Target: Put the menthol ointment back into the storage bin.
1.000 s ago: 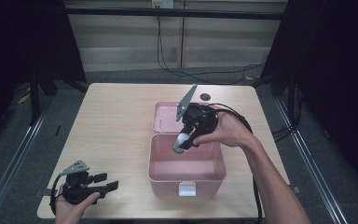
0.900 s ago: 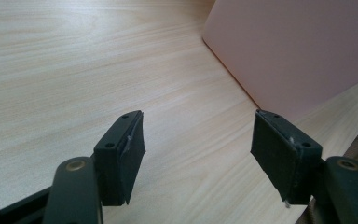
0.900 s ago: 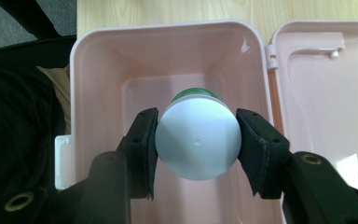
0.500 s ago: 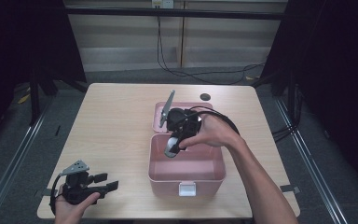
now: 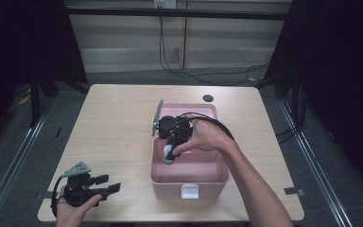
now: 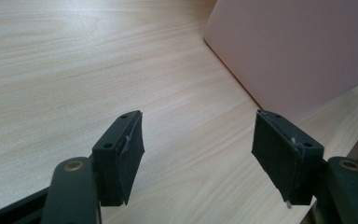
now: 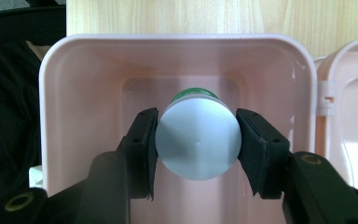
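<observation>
The right tongs (image 7: 196,144) clench a white-capped bottle (image 7: 199,142) with a green body, its long axis running down into the pink box (image 5: 189,182), cap toward the camera, base toward the box floor. The box sits on a pale wooden desk (image 5: 113,127) in a dark room. Left of the box, the left tongs (image 6: 198,158) rest released, holding nothing
</observation>
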Demonstrator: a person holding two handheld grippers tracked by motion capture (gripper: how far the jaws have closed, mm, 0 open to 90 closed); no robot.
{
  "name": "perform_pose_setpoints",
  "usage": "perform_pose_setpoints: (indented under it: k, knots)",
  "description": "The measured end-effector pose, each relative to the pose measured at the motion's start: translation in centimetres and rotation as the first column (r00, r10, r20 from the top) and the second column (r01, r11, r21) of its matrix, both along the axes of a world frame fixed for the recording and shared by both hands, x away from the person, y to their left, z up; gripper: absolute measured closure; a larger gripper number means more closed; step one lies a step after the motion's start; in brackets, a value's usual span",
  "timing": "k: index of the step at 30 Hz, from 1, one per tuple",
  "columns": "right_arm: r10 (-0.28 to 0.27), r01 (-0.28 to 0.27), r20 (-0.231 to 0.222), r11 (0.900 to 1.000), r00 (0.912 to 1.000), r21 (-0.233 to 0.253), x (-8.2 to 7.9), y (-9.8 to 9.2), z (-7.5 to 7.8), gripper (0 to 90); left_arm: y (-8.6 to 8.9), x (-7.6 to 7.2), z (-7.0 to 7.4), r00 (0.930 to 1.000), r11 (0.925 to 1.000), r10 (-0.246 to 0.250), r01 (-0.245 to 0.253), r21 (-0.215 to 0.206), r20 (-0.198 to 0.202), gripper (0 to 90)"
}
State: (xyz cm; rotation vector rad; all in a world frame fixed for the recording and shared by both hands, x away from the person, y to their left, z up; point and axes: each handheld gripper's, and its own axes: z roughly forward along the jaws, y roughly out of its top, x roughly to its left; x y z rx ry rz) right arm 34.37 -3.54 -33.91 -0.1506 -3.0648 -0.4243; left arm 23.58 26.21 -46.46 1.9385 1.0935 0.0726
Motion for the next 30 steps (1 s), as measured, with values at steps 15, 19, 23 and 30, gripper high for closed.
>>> perform_pose_setpoints:
  k: [15, 19, 23, 30]
  knots:
    - [0.025, -0.025, -0.02, 0.999, 0.9995, -0.041, 0.0, 1.8, -1.4, 50.9, 0.0, 0.1, 0.0, 1.0, 1.0, 0.004, -0.004, -0.003, -0.001, 33.6]
    - [0.029, -0.03, -0.022, 0.999, 0.9993, -0.042, 0.0, 2.1, -1.7, 51.0, 0.0, 0.2, 0.0, 1.0, 1.0, -0.002, 0.002, 0.001, -0.002, 33.5]
    - [0.036, -0.037, -0.029, 0.998, 0.9989, -0.052, 0.2, 2.2, -2.3, 50.9, 0.0, 0.0, 0.0, 1.0, 1.0, 0.006, -0.006, -0.004, 0.001, 33.5]
    - [0.037, -0.04, -0.038, 0.997, 0.9986, -0.071, 0.1, 2.7, -3.0, 50.9, 0.0, 0.0, 0.1, 1.0, 1.0, 0.003, -0.003, -0.006, 0.002, 33.5]
